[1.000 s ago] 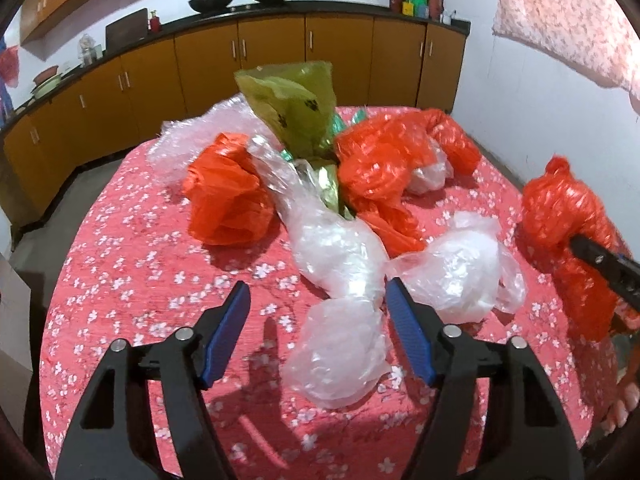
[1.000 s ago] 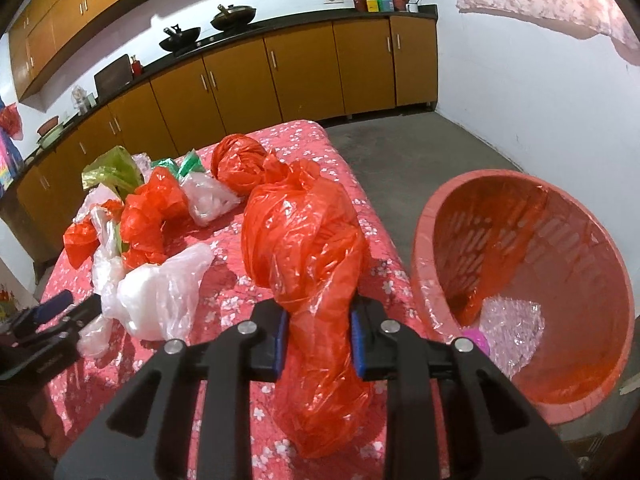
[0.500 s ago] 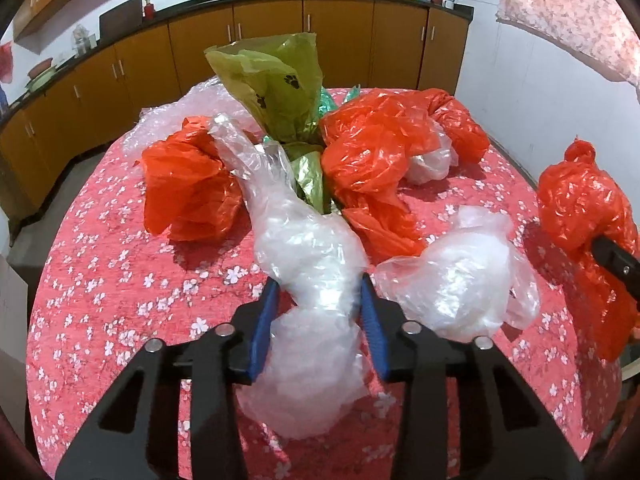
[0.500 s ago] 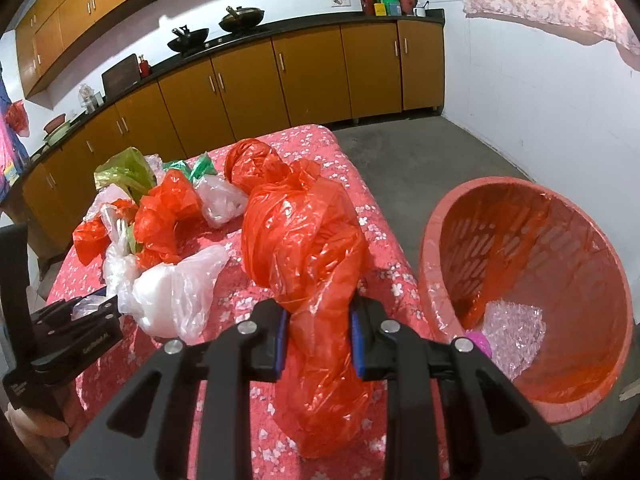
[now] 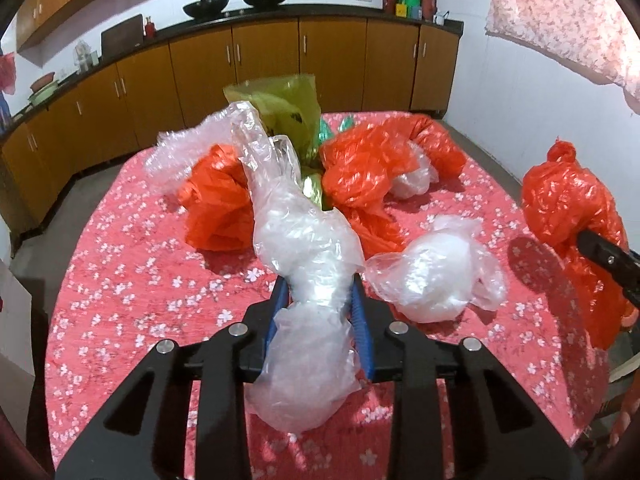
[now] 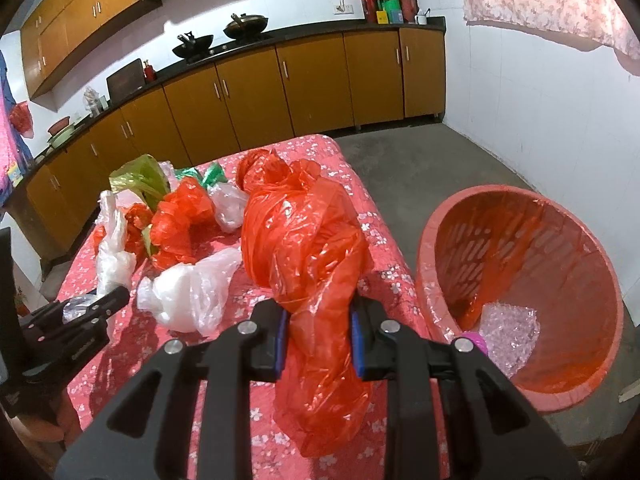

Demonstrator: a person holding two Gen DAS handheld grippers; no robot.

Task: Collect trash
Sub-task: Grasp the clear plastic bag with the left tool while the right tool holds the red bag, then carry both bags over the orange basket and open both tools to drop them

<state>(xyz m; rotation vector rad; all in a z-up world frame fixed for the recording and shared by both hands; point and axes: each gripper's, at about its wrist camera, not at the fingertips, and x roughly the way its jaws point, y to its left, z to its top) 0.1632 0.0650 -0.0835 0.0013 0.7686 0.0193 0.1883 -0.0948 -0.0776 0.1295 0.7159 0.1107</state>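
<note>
My left gripper (image 5: 318,312) is closing on a long clear plastic bag (image 5: 304,248); its blue pads press the bag's middle and the bag hangs just off the red flowered tablecloth (image 5: 132,280). My right gripper (image 6: 318,338) is shut on a crumpled orange plastic bag (image 6: 304,240), held above the table's right edge beside an orange basket (image 6: 480,220) on the floor. In the left wrist view the orange bag (image 5: 568,208) appears at the right. A white crumpled bag (image 5: 436,276) lies on the cloth between the two grippers.
Further back on the table lie more orange bags (image 5: 360,176), a yellow-green bag (image 5: 288,108) and bubble wrap (image 5: 180,148). The basket holds bubble wrap (image 6: 508,332) and a pink item (image 6: 474,338). Brown cabinets (image 6: 312,80) line the far wall.
The left gripper moved forward around the clear bag, its jaws closed onto it, and the bag rose slightly. The right gripper kept its hold on the orange bag, hardly moving.
</note>
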